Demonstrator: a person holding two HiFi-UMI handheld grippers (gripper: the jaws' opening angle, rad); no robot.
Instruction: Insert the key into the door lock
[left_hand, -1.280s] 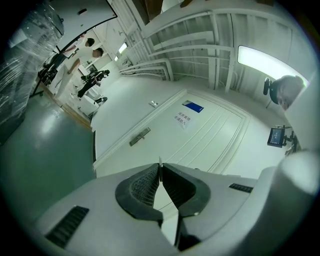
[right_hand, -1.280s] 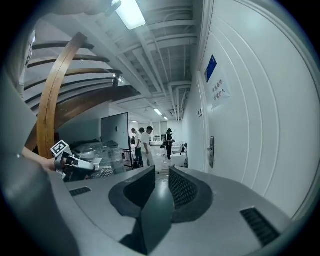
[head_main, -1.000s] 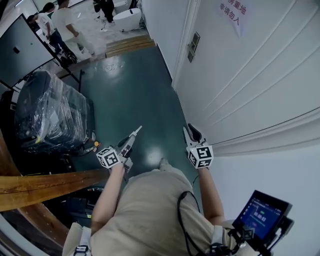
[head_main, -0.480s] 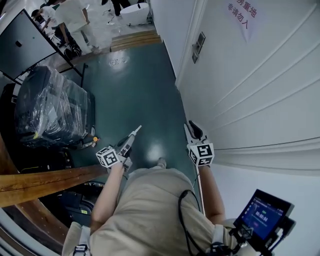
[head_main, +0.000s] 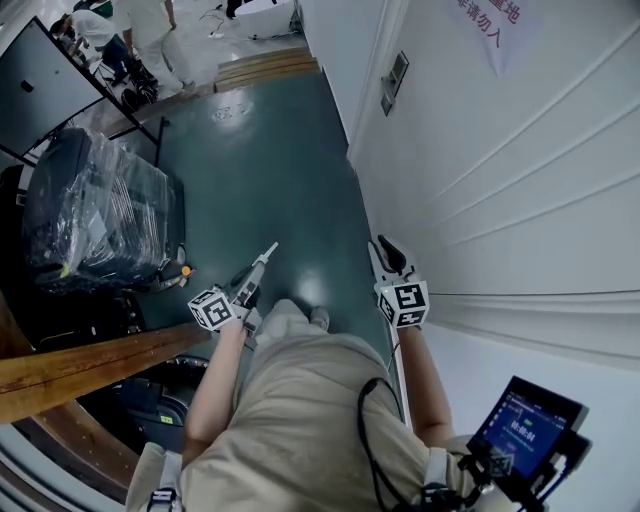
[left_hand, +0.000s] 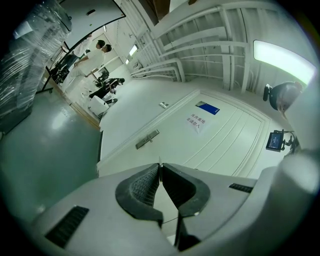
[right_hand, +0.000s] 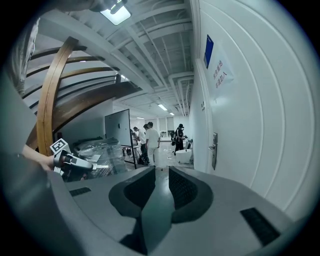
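Note:
The door lock (head_main: 393, 83) is a grey plate with a lever handle on the white door (head_main: 520, 180), well ahead of both grippers. It also shows in the left gripper view (left_hand: 147, 139) and the right gripper view (right_hand: 214, 150). My left gripper (head_main: 268, 250) is held level over the green floor, its pads (left_hand: 145, 182) pressed together. A thin pale sliver, apparently the key (left_hand: 159, 163), pokes out at their tip. My right gripper (head_main: 378, 250) is close beside the door, its jaws apart with nothing between them (right_hand: 161, 172).
A plastic-wrapped dark bundle (head_main: 100, 210) stands at the left, with a curved wooden beam (head_main: 90, 365) nearer me. A paper notice (head_main: 490, 20) hangs on the door. Several people (right_hand: 147, 142) stand at the corridor's far end. A small screen (head_main: 525, 425) hangs at my right hip.
The person has stepped a little forward along the door, with one foot now showing ahead. Both grippers keep their pose and their jaws are unchanged.

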